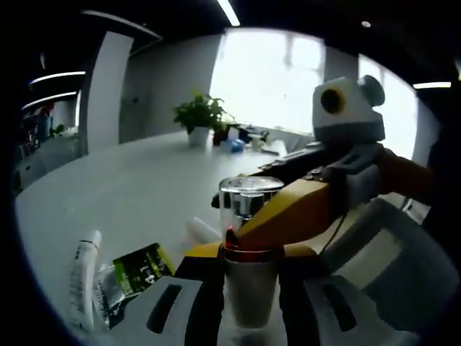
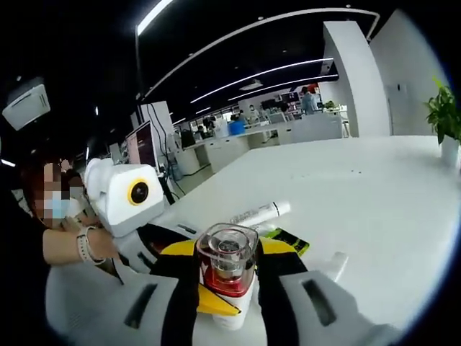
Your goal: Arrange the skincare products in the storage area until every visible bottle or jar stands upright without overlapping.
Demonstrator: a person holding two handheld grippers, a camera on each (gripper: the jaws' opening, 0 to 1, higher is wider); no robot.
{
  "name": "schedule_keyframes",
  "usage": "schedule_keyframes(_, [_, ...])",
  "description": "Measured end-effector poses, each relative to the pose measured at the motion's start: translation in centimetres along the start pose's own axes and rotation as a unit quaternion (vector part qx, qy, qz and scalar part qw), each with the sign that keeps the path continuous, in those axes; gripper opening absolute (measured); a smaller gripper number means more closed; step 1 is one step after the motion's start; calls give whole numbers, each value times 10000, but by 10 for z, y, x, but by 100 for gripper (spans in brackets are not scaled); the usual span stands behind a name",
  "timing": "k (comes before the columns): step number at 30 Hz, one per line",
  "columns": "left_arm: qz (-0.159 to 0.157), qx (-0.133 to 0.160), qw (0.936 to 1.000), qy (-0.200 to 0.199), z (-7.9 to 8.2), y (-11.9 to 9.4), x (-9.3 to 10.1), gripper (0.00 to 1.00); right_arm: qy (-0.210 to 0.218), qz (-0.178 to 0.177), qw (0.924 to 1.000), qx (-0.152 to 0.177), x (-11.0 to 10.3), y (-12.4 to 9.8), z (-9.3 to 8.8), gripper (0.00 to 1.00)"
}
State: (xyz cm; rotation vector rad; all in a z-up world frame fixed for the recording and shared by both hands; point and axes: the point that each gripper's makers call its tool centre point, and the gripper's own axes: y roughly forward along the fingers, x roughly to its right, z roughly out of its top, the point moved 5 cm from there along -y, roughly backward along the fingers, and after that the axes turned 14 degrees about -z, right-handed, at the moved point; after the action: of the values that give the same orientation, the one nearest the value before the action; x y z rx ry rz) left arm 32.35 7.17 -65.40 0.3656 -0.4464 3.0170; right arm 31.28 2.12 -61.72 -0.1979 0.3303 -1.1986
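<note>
Standing upright on the white worktop (image 1: 130,187), a white bottle (image 1: 250,285) with a red band and clear cap sits between both grippers' jaws. The left gripper (image 1: 248,306) and right gripper (image 2: 227,306) each close partway around it, touching its sides. A white tube (image 1: 83,277) and green sachet (image 1: 140,268) lie nearby.

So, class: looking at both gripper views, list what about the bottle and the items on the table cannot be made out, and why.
- Bottle base, left gripper view: hidden between the jaws.
- Bottle label, right gripper view: covered by the left gripper.
- Green sachet print: too small and blurred.
- White tube lettering: too small.
- Storage area: not identifiable.
</note>
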Motion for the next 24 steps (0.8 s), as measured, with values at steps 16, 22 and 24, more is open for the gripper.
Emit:
schedule_keyframes(16, [75,-120,9998,142,-5,0,0,25,-827,353,9959,11,-7,2,-3,29])
schedule_keyframes(22, [-63,-165,9995,273,-5,-3,2,26,-1076,667,9920,13,-9,2,-4,29])
schedule_keyframes(24, [-207,-199,9991,318,-5,-4,2,26,-1152,774,9903,3,-9,1,-5,29])
